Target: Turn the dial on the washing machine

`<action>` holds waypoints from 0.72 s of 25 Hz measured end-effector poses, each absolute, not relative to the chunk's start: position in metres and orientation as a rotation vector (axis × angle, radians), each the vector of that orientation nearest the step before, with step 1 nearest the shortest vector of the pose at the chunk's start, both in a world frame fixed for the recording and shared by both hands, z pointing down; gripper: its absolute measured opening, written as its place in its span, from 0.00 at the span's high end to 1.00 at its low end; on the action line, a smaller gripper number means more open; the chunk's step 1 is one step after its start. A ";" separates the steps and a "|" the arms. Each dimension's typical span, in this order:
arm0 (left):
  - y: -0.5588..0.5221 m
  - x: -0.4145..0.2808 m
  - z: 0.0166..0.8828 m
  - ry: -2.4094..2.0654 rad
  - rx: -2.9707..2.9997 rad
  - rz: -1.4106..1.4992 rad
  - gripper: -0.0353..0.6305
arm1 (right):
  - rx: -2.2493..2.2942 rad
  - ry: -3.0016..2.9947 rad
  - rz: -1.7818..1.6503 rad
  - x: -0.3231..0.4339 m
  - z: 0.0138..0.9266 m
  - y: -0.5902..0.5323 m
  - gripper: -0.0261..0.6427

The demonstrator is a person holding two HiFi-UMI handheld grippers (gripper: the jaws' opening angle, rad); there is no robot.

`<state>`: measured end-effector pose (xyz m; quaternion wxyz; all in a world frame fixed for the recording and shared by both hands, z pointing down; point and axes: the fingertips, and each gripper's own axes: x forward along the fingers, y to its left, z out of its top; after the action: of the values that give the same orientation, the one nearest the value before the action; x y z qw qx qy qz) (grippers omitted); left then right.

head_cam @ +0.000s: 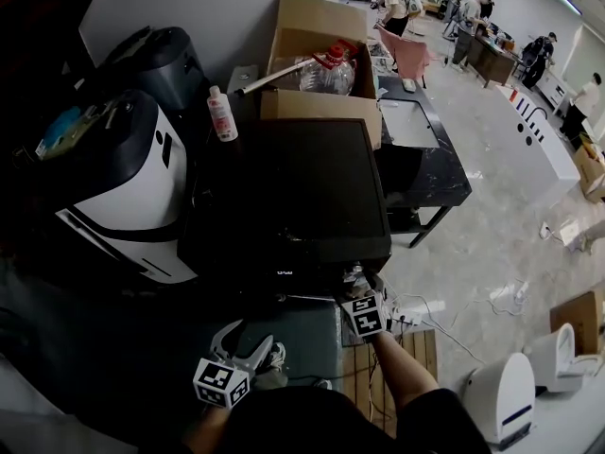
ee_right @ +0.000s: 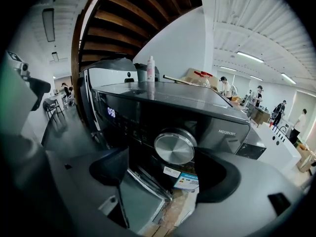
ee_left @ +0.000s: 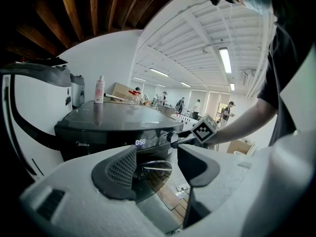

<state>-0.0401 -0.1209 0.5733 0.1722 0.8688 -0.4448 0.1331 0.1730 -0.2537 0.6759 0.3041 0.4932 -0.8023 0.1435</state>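
Note:
The dark washing machine (head_cam: pixel 284 197) stands in front of me, its lit display (ee_left: pixel 140 142) on the front panel. Its round silver dial (ee_right: pixel 174 147) sits at the panel's right end. My right gripper (ee_right: pixel 162 157) is open right at the dial, which lies just ahead of and between the jaws. The right pad (ee_right: pixel 212 174) is close by its edge and the left pad is well apart from it. The left gripper view shows that gripper (ee_left: pixel 178 139) reaching the dial (ee_left: pixel 174 138). My left gripper (head_cam: pixel 244 340) hangs open and empty below the machine's front, in front of the door glass (ee_left: pixel 153 174).
A white appliance (head_cam: pixel 123 187) stands left of the machine. A white bottle (head_cam: pixel 221 113) sits on its back left corner, with a cardboard box (head_cam: pixel 321 64) of bottles behind. A black table (head_cam: pixel 416 159) is to the right. Cables (head_cam: pixel 416 312) lie on the floor, beside a wooden pallet (head_cam: pixel 402 362).

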 end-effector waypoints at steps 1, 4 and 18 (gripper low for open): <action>-0.122 -0.041 0.573 -1.264 2.464 0.381 0.56 | 1.313 -2.129 0.389 0.173 0.676 -0.255 0.37; -0.123 -0.043 0.573 -1.269 2.458 0.382 0.56 | 1.322 -2.133 0.402 0.172 0.676 -0.257 0.37; -0.126 -0.042 0.574 -1.273 2.452 0.391 0.56 | 1.333 -2.120 0.505 0.174 0.691 -0.259 0.37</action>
<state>-0.0425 -0.1257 0.5741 0.1747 0.8653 -0.4492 0.1378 0.1737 -0.2590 0.6906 0.2894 0.4995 -0.7943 0.1892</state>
